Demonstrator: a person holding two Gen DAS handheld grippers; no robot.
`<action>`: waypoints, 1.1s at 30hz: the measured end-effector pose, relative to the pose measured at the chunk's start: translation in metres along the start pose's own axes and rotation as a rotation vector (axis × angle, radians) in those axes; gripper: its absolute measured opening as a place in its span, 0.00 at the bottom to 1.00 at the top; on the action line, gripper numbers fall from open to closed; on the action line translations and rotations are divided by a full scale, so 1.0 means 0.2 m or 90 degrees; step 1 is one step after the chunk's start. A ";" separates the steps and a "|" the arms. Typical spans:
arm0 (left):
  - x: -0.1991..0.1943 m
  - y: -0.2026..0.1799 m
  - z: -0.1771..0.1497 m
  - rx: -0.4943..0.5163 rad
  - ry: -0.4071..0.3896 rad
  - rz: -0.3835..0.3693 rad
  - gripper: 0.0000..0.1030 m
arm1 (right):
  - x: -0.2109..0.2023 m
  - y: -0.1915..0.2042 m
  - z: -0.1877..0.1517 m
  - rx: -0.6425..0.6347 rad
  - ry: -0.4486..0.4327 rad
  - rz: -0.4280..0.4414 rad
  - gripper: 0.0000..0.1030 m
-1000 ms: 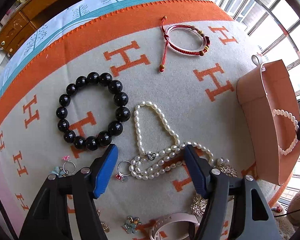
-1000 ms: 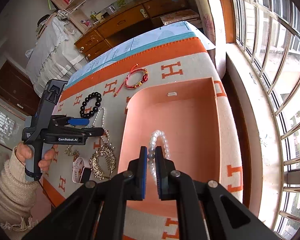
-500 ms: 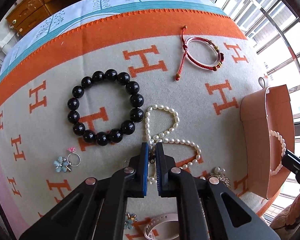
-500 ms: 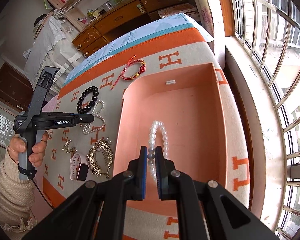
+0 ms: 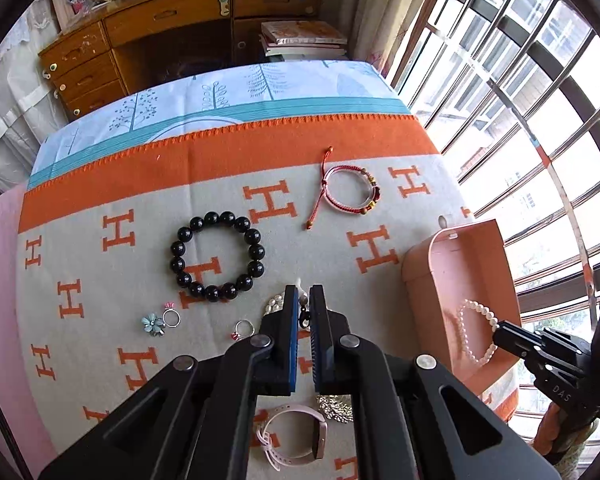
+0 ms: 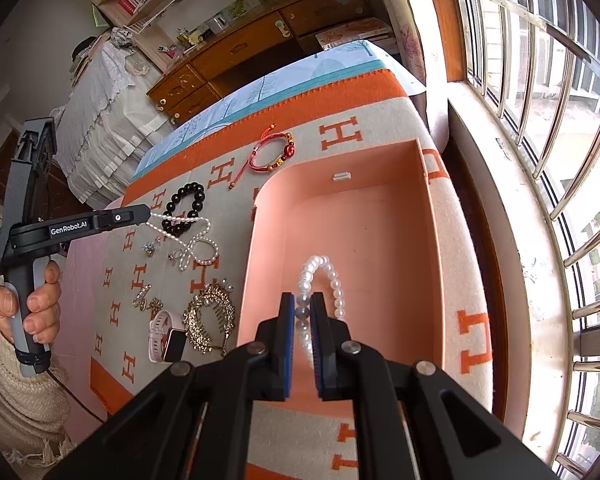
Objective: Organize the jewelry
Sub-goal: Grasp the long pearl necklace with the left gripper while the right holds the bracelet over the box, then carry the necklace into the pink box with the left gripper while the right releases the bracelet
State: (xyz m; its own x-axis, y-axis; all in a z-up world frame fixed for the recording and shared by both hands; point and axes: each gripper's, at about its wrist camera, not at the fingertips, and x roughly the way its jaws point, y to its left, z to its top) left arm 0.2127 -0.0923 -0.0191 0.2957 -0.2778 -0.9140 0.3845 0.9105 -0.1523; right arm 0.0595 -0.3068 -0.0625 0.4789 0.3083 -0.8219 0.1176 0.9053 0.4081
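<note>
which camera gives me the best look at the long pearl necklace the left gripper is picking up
The right wrist view. There the pearl necklace shows nearly whole, strung from the left gripper down to the blanket. The left wrist view shows only its clasp and a few pearls beside the shut fingers.

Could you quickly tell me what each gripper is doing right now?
Left gripper: shut on the pearl necklace, lifting one end.
Right gripper: shut on the pearl bracelet in the box.

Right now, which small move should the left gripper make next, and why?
Probably carry the pearl necklace toward the pink box: the left gripper is shut on its clasp end, and part of the strand trails on the blanket.
</note>
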 end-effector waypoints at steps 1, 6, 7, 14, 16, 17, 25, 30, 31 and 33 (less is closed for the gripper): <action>-0.07 -0.01 -0.02 0.003 -0.015 -0.005 0.03 | -0.01 0.00 0.00 0.000 -0.002 0.000 0.07; -0.32 -0.12 -0.02 0.032 -0.070 -0.041 0.02 | -0.04 -0.01 0.00 0.005 -0.015 -0.009 0.07; -0.37 -0.16 -0.03 0.038 -0.080 -0.047 0.02 | -0.05 -0.01 0.00 0.006 -0.018 -0.010 0.08; -0.51 -0.39 0.00 0.073 -0.116 -0.087 0.02 | -0.07 -0.06 -0.02 0.033 -0.017 -0.018 0.09; -0.51 -0.45 0.01 0.085 -0.118 -0.094 0.02 | -0.09 -0.07 -0.04 0.038 -0.025 -0.024 0.09; -0.52 -0.48 0.02 0.090 -0.118 -0.099 0.02 | -0.10 -0.08 -0.04 0.039 -0.030 -0.027 0.09; -0.54 -0.71 0.02 0.125 -0.124 -0.137 0.02 | -0.19 -0.12 -0.13 0.052 -0.079 -0.039 0.09; -0.57 -0.81 0.00 0.146 -0.126 -0.154 0.02 | -0.20 -0.14 -0.16 0.059 -0.087 -0.043 0.10; -0.58 -0.83 0.00 0.148 -0.127 -0.157 0.02 | -0.20 -0.15 -0.16 0.061 -0.088 -0.043 0.10; -0.59 -0.85 -0.02 0.152 -0.126 -0.165 0.02 | -0.20 -0.15 -0.17 0.063 -0.090 -0.042 0.10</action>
State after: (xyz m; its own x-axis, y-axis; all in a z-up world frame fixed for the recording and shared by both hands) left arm 0.1093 -0.2139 0.1138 0.3160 -0.5640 -0.7629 0.6541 0.7119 -0.2555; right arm 0.0062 -0.3373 -0.0552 0.5845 0.1990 -0.7866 0.2348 0.8865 0.3988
